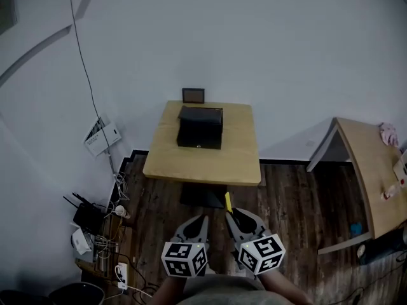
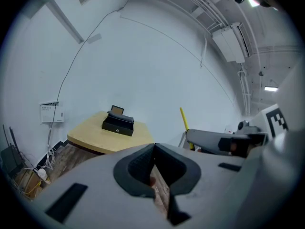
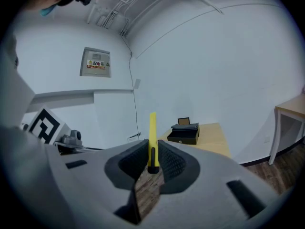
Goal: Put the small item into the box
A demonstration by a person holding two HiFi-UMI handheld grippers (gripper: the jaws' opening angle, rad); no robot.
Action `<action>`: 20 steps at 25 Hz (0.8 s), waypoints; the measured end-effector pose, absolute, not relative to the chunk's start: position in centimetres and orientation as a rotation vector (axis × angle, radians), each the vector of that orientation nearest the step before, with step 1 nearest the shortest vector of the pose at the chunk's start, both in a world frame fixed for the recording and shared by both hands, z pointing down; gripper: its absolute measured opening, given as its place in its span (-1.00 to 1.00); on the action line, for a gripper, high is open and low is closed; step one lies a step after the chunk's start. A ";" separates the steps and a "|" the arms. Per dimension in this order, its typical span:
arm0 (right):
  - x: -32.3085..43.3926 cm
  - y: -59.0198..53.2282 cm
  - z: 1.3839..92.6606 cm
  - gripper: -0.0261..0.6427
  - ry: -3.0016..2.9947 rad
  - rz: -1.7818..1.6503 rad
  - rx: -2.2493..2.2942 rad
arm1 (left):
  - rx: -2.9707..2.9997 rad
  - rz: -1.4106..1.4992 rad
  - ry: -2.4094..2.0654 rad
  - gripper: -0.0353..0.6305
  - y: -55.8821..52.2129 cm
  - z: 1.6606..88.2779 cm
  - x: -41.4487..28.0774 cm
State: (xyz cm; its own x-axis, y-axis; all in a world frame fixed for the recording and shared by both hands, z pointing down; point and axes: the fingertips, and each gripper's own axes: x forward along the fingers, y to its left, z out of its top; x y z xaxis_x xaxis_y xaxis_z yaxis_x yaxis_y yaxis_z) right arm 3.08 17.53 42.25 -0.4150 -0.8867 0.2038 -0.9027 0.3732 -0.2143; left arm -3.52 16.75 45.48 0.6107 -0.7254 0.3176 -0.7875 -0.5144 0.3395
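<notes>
A black box (image 1: 200,131) sits on the small wooden table (image 1: 241,164), with its lid propped at the back; it also shows as the box (image 2: 117,123) and the box (image 3: 184,135) in the gripper views. My right gripper (image 1: 231,215) is shut on a slim yellow item (image 3: 152,137) with a black end, which sticks up from its jaws as the yellow item (image 1: 227,201). My left gripper (image 1: 202,219) is shut with nothing in it. Both hang low in front of me, short of the table.
A small dark frame (image 1: 193,95) stands behind the box at the wall. A second wooden table (image 1: 375,170) is at the right. Routers, cables and a power strip (image 1: 95,234) lie on the floor at the left. Dark wooden floor (image 1: 286,202) lies between me and the table.
</notes>
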 end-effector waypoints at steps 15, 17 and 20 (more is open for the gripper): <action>-0.4 9.2 41.4 -0.76 -2.566 0.444 1.737 | 2.407 0.194 -1.173 -0.88 8.6 45.9 -7.6; -0.3 8.7 41.2 -0.76 -2.566 0.448 1.747 | 2.406 0.200 -1.168 -0.88 8.1 46.0 -7.8; 0.0 8.2 41.1 -0.76 -2.568 0.468 1.764 | 2.403 0.215 -1.156 -0.88 7.7 46.4 -7.9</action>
